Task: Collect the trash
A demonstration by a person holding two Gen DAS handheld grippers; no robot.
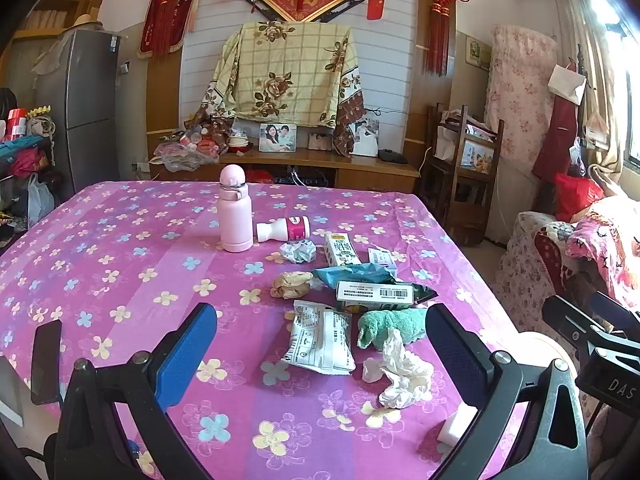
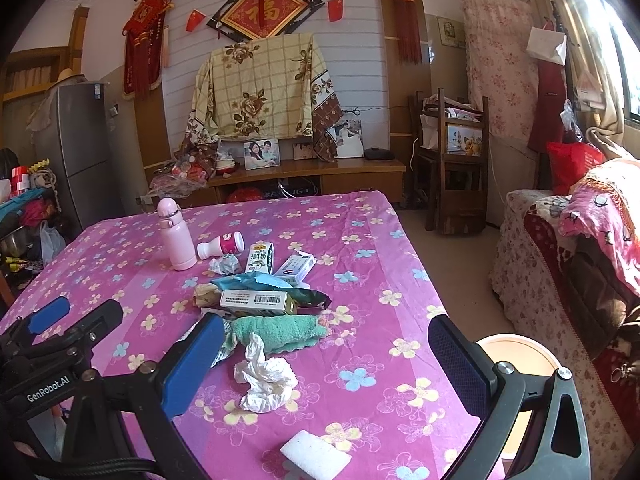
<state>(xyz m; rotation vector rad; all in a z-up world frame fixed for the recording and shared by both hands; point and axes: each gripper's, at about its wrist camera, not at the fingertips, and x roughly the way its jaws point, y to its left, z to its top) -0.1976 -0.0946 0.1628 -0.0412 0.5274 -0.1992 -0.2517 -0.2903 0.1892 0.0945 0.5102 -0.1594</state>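
Fingers (image 2: 460, 364) spread wide, crumpled tissue (image 2: 266, 380) on tablecloth (image 2: 360, 240) between them.

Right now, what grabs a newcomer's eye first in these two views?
The magenta flowered tablecloth fills both views, with a heap of litter mid-table: crumpled white tissue nearest, a green cloth behind it, then a barcoded box. A pink flask stands upright at the far side with a small bottle lying beside it. The left claw and right claw are both open and hold nothing.
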